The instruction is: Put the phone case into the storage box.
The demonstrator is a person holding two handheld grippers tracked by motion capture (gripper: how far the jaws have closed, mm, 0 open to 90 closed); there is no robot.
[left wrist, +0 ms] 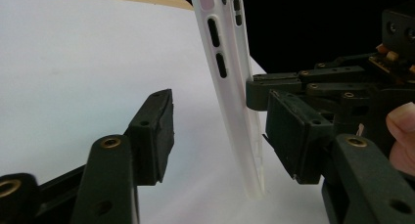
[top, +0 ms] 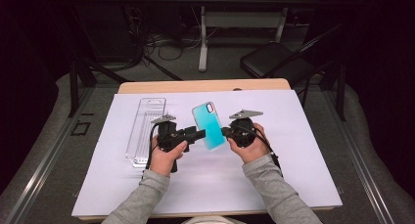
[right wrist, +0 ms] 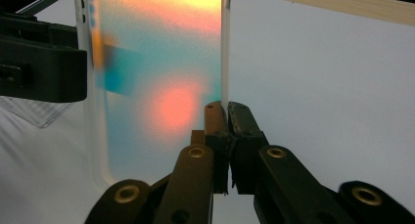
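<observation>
Above the white table sheet (top: 274, 175), the teal phone case (top: 209, 126) is hanging between both grippers; beyond it, a clear plastic package (top: 145, 131) is lying flat. Close up, the case is glowing iridescent. The right gripper (right wrist: 226, 106) is pinching its edge, while the left gripper (left wrist: 220, 131) is gaping open around it.

On the desk (top: 293, 185) the phone case (top: 209, 125) sits near the centre, held up between the two tools — left tool (top: 195, 135) at its 9 o'clock, right tool (top: 226, 132) at its 3 o'clock. A clear tray (top: 145, 131) lies flat farther out at 9 o'clock.
</observation>
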